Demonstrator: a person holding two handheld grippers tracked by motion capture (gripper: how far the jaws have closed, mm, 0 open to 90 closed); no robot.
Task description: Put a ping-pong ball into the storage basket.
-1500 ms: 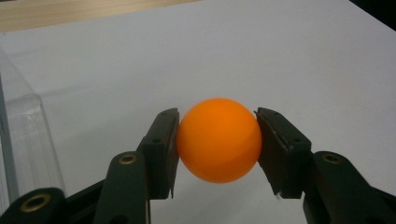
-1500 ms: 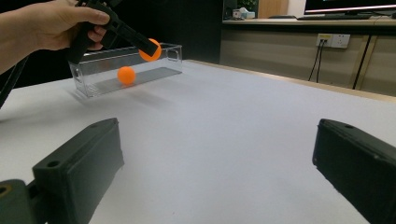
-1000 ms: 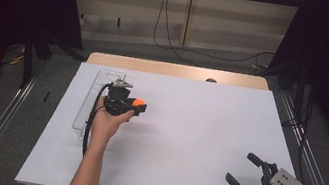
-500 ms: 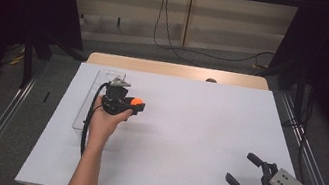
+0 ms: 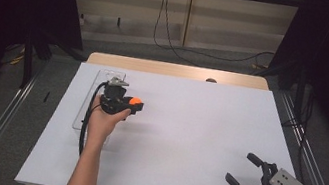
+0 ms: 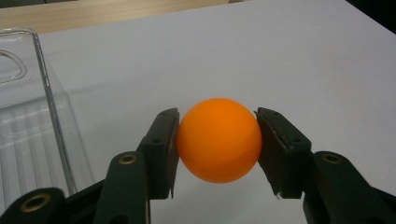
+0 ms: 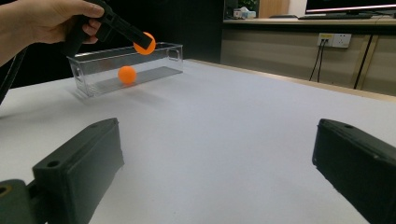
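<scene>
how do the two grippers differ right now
The left gripper is shut on an orange ball, held above the table beside the clear box; the right gripper is open with nothing between its fingers. The left sits at the table's left side, the right near the front right corner. Both are black and hand-held.
</scene>
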